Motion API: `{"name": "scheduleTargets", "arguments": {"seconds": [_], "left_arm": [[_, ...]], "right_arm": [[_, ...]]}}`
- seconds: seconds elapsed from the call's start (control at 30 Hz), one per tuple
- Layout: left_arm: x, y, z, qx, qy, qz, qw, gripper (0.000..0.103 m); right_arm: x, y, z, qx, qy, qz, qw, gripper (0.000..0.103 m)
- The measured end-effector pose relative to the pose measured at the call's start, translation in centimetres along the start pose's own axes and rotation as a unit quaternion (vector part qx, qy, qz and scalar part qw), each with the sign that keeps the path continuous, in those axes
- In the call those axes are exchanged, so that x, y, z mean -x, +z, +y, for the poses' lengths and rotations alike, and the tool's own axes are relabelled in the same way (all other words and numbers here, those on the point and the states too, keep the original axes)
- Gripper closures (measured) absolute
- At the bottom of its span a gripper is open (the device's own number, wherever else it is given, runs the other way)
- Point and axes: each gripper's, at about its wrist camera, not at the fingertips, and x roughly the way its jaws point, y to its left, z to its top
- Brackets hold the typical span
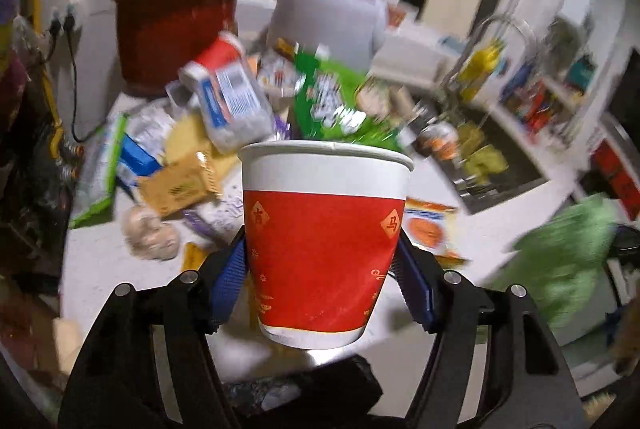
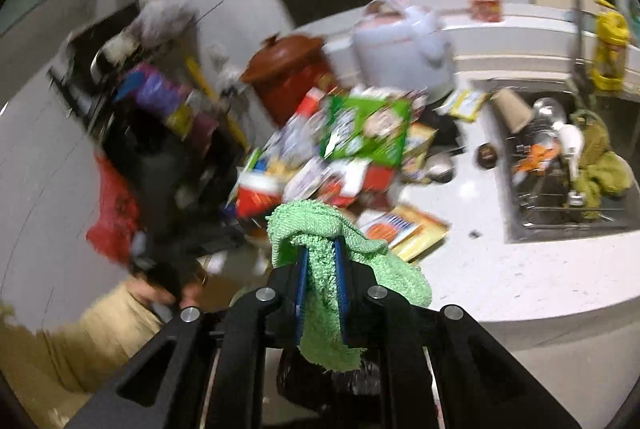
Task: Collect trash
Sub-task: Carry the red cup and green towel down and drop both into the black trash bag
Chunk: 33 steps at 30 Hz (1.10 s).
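Trash mostly uncollected, judging by the pile (image 1: 224,117) on the desk (image 1: 104,269). One piece in hand: red-and-white cup (image 1: 324,245), upright, lifted clear of the desk, clamped between left gripper (image 1: 320,281) fingers (image 1: 230,281) at mid-body. Right gripper (image 2: 322,293) clenched on green cloth (image 2: 332,245), draped over and between its fingers; not trash by the look of it, probably for wiping.

Black bag (image 2: 332,385) visible below the right gripper, off the desk edge; likely the destination, contents unreadable. Cup not yet in it.

Left to do, as a judgement: drop the cup, then clear the wrappers. Early stage.

Counts, blur limiting accuracy:
- cup in grip: 1
- brown cup (image 2: 514,109) tipped at sink (image 2: 560,233) edge: 1
- green packet (image 2: 368,129) on top of pile: 1
- orange-yellow packet (image 2: 404,229) lying flat near desk front, apart from pile: 1
- red-capped white pack (image 1: 224,89): 1
- remaining wrappers and packets in pile: roughly six to ten, cannot tell exactly
- small dark lid-like item (image 2: 486,153) beside sink: 1
- brown pot (image 1: 172,25): 1, white cooker (image 2: 404,45): 1, both at desk rear, not trash
- yellow bottle (image 2: 608,45) by tap: 1
- green cloth: 1 in grip, another olive rag (image 2: 600,165) in sink

Red bag (image 2: 114,213) hanging at left, purpose unclear.
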Motion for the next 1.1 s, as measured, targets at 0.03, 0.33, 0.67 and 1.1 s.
{"name": "scheduleTargets", "arguments": {"seconds": [0.03,0.33,0.67,1.1], "left_arm": [[2.4,-0.7,0.2,-0.006,-0.009,-0.011,0.9999,0.037],[4.1,-11.9,3.1,0.022,0.014,0.111,0.9935,0.037],[-8.9,-26.8,7.9,0.107,0.08,0.279,0.9509,0.031],[-7.9,-25.9,9.3,0.134,0.087,0.272,0.9489,0.022]], "right_arm": [[-0.5,-0.3,0.5,0.008,0.01,0.011,1.0,0.09],[-10.5,-6.6,4.3,0.092,0.036,0.153,0.983,0.09],[-24.3,-18.1,2.8,0.159,-0.043,0.284,0.945,0.079],[-18.3,-11.6,3.2,0.125,-0.051,0.183,0.974,0.028]]}}
